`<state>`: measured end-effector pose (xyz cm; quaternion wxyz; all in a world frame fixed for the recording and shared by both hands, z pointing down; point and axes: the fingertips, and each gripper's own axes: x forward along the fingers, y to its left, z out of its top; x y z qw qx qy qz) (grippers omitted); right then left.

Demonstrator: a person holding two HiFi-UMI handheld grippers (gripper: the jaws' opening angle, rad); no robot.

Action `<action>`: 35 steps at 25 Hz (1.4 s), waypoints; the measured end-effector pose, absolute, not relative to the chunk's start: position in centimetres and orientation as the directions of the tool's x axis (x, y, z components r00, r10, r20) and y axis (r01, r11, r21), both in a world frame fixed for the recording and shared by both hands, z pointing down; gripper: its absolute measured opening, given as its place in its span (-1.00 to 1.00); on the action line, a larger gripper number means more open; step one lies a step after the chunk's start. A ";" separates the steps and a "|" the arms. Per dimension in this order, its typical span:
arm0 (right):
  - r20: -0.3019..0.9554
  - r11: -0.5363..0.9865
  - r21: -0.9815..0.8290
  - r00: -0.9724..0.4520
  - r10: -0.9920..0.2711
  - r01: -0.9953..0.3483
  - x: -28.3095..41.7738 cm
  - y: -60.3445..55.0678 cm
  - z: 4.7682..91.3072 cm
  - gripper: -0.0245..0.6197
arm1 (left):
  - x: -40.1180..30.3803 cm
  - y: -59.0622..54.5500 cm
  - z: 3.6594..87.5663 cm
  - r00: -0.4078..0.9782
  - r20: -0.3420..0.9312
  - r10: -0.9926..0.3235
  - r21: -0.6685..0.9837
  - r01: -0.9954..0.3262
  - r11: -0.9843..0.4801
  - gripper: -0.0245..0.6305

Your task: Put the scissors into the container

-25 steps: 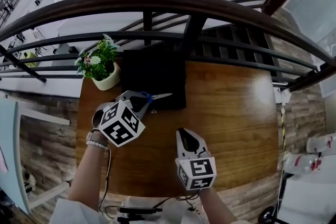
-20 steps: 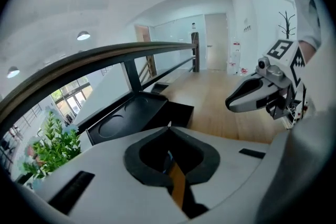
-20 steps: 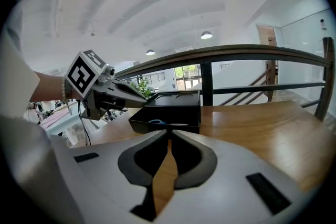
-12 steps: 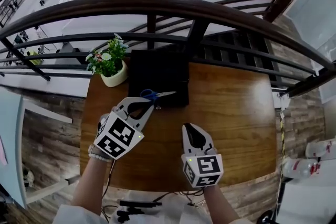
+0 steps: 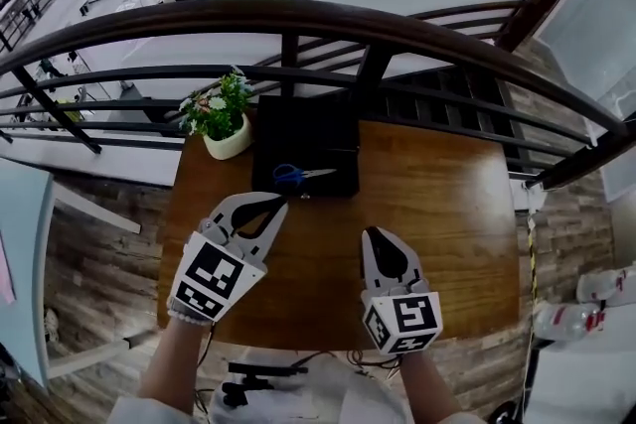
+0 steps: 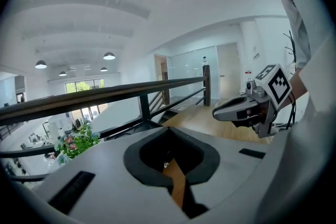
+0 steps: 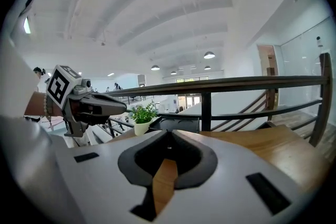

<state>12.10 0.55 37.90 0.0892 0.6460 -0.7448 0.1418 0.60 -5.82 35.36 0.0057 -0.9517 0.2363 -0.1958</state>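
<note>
Head view, looking steeply down: a pair of blue-handled scissors (image 5: pixel 300 176) lies flat inside a shallow black container (image 5: pixel 308 129) at the far edge of a wooden table (image 5: pixel 447 204). Their long axis runs across the picture, with the handles to the left and the blades pointing right. A small potted plant (image 5: pixel 221 114) with pale flowers stands just beside the container's left side. A dark railing (image 5: pixel 298 15) curves behind the table.

Nearer the person, the left gripper (image 5: pixel 279 205) and the right gripper (image 5: pixel 379 233) are held over the tabletop, apart from each other and short of the container. Each has its jaws pressed together with nothing between them. Each gripper's cube bears black-and-white square markers.

Only the head view shows the scissors. Left gripper view adds the right gripper side-on at its right edge, with its marker cube and a white sleeve beside it. Right gripper view shows the left gripper side-on at its left. It also shows the plant and the container's near rim beyond its own closed jaws.
</note>
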 end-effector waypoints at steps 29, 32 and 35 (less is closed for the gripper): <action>0.156 0.200 -0.056 -0.206 -0.966 -0.978 10.2 5.2 30.2 -0.77 | -4.8 1.8 26.9 0.787 0.165 -0.595 -0.047 -0.596 -0.802 -0.87; 0.163 0.202 -0.064 -0.210 -0.964 -0.977 10.2 5.3 30.2 -0.77 | -4.9 2.1 27.1 0.787 0.169 -0.594 -0.035 -0.597 -0.801 -0.87; 0.170 0.209 -0.062 -0.217 -0.961 -0.976 10.0 5.5 30.2 -0.77 | -5.0 2.4 27.3 0.788 0.174 -0.591 -0.027 -0.596 -0.803 -0.87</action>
